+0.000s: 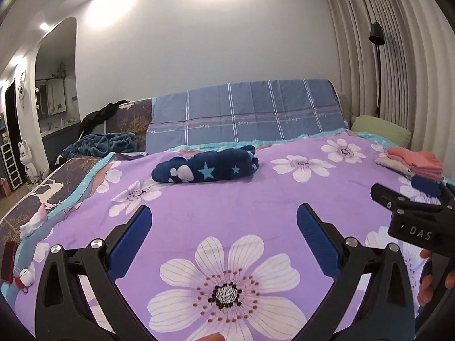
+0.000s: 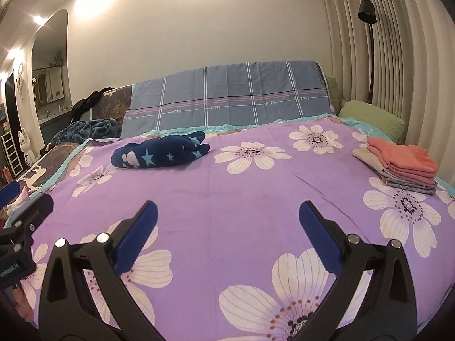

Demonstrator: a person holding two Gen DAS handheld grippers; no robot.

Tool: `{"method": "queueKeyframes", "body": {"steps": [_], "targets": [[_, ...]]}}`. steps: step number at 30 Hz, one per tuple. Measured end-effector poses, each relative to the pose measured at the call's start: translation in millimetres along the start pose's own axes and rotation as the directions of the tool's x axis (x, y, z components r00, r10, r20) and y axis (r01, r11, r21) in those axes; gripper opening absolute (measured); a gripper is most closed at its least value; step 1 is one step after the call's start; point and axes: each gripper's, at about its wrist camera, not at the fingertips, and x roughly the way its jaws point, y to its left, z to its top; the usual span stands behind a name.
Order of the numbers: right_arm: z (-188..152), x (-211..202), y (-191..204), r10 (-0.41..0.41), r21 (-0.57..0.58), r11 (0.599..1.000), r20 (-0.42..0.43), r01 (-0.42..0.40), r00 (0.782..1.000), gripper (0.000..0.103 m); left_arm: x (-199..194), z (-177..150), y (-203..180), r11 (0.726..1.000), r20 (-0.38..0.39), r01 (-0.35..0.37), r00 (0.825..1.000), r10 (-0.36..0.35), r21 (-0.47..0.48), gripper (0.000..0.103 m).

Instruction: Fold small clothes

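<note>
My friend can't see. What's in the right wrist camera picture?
The right gripper, fingers wide open and holding nothing, hovers over a purple flowered bedspread. A crumpled navy star garment lies ahead on the left; a stack of folded clothes sits at the right.

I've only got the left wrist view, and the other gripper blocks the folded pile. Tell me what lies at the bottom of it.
Observer: The right wrist view shows the whole folded pile. A pale blue patterned piece lies at the bottom, under the pink and beige ones.
Operator: Report the right gripper's jaws.
Observer: The right gripper is wide open, with only the purple bedspread showing between its fingers.
</note>
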Motion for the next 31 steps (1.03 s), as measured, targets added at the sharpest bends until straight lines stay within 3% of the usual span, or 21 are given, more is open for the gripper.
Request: {"method": "queueKeyframes", "body": {"steps": [5,31], "targets": [[-3,-6,5,-0.004,-0.025,1.0,0.002,0.004,1.0,0.101,5,-7,-1,1.0,-0.039,-0.01,0.999,0.01,0.005,0.102],[-15,3,15,0.023,-0.067,0.997,-0.046,-0.026,0.999,0.101,15,-14,-3,1.0,-0.093,-0.008,0.996,0.009,0.015,0.102]]}}
